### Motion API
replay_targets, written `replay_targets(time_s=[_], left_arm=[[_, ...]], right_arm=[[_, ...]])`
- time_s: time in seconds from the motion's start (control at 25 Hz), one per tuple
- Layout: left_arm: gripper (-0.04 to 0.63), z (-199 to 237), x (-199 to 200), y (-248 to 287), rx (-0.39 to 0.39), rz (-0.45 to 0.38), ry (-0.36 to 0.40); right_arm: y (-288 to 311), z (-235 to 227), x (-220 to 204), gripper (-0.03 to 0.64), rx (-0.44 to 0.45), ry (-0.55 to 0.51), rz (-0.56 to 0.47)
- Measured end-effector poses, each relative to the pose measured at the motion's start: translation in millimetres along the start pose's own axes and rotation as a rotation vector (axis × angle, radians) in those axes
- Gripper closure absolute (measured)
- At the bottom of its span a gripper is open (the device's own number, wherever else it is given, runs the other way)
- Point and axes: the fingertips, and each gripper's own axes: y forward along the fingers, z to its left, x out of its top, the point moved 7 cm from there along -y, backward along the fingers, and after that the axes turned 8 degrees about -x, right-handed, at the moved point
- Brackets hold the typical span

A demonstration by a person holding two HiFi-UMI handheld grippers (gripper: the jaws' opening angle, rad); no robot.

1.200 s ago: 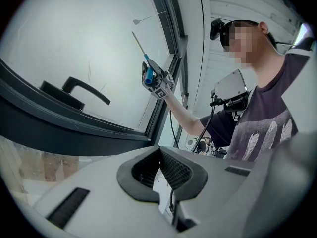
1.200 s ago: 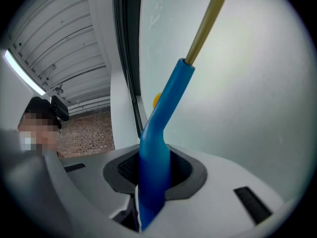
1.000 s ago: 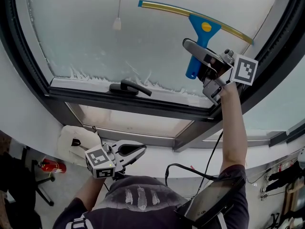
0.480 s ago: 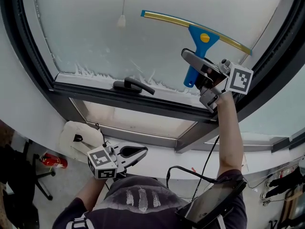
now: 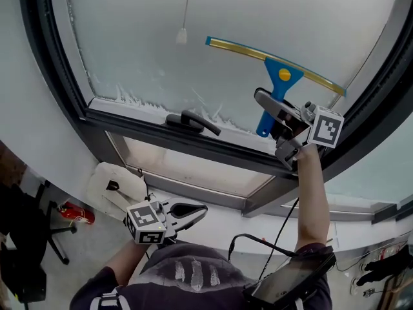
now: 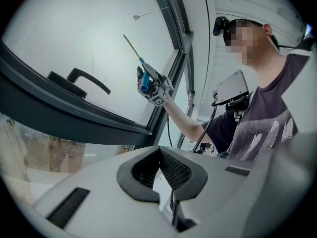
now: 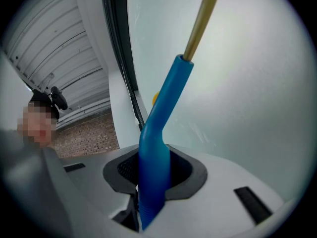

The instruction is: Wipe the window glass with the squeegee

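Observation:
The squeegee [image 5: 279,76] has a blue handle and a long yellow blade that lies slanted against the frosted window glass [image 5: 258,11]. My right gripper [image 5: 272,113] is shut on the blue handle below the blade, at the pane's lower right. In the right gripper view the handle [image 7: 159,128] runs up from between the jaws [image 7: 153,175] to the glass. The left gripper view shows squeegee [image 6: 142,81] and right gripper [image 6: 152,87] from the side. My left gripper [image 5: 199,210] hangs low near the sill, shut and empty [image 6: 166,170].
A black window handle [image 5: 192,121] sits on the dark frame below the pane, left of the squeegee. White foam streaks [image 5: 129,99] line the glass's bottom edge. A blind cord pull [image 5: 182,36] hangs over the glass. A white object [image 5: 116,183] lies beside my left gripper.
The right gripper and squeegee have slid down the glass, closer to the bottom frame. The left gripper has stayed where it was.

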Motion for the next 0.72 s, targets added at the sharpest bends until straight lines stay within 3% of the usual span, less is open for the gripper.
replay_targets(time_s=[0.72], left_arm=[[0.589, -8.3, -6.3, 18.0, 0.025, 0.014, -0.004]], right_arm=[[-5.1, -16.6, -36.7, 0.526, 0.016, 0.044, 0.061]])
